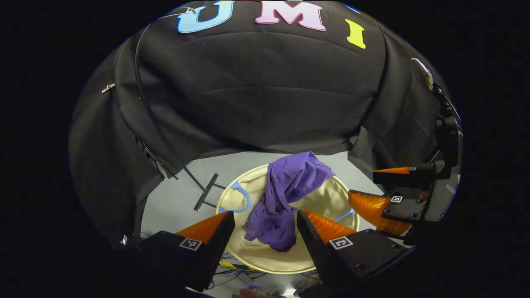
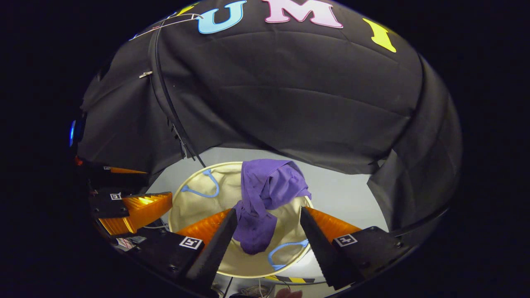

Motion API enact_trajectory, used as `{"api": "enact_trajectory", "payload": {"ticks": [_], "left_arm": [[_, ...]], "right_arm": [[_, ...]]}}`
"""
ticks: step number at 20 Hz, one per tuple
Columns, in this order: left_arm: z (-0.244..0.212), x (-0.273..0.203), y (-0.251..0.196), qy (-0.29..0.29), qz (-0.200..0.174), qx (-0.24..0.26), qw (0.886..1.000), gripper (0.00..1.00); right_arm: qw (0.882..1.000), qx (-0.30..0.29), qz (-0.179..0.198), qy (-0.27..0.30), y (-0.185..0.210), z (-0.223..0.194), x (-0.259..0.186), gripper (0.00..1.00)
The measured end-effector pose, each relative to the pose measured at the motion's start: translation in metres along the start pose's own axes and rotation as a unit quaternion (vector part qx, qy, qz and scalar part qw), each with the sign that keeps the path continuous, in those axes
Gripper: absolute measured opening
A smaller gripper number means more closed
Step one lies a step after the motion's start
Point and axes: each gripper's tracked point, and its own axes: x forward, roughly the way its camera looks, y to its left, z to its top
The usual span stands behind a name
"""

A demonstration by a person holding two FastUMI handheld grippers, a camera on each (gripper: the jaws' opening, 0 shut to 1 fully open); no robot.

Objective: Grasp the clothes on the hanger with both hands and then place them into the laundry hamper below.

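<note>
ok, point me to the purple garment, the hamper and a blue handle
purple garment (image 1: pixel 290 194), left gripper view, middle of the bunched cloth
hamper (image 2: pixel 194 198), right gripper view, bare inner lining on the left
blue handle (image 2: pixel 285 252), right gripper view, near loop

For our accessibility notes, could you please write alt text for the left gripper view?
A purple garment lies draped over the far rim and into a round cream laundry hamper with blue handles. The left tongs are open above it, fingers on either side of the cloth. The right tongs, also open, show at the right edge.
</note>
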Motion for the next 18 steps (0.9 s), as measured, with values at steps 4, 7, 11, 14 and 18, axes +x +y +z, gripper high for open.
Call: {"api": "enact_trajectory", "payload": {"ticks": [4, 7, 11, 14, 18], "left_arm": [[0.013, -0.029, -0.001, -0.014, -0.008, -0.014, 1.000, 0.95], [0.020, -0.055, 0.003, -0.020, -0.006, -0.011, 1.000, 0.95], [0.035, -0.092, 0.007, -0.032, -0.007, -0.026, 0.999, 0.95], [0.048, -0.117, 0.009, -0.044, -0.006, -0.032, 0.998, 0.95], [0.060, -0.149, 0.011, -0.053, -0.007, -0.029, 0.998, 0.96]], "right_arm": [[1.000, 0.010, -0.008, -0.018, 0.006, 0.026, -0.041, 0.99], [0.999, 0.017, -0.016, -0.028, 0.008, 0.039, -0.062, 0.99], [0.998, 0.024, -0.030, -0.040, 0.011, 0.055, -0.096, 0.99], [0.998, 0.030, -0.034, -0.049, 0.017, 0.067, -0.123, 0.99], [0.997, 0.032, -0.041, -0.059, 0.024, 0.080, -0.153, 0.99]]}}
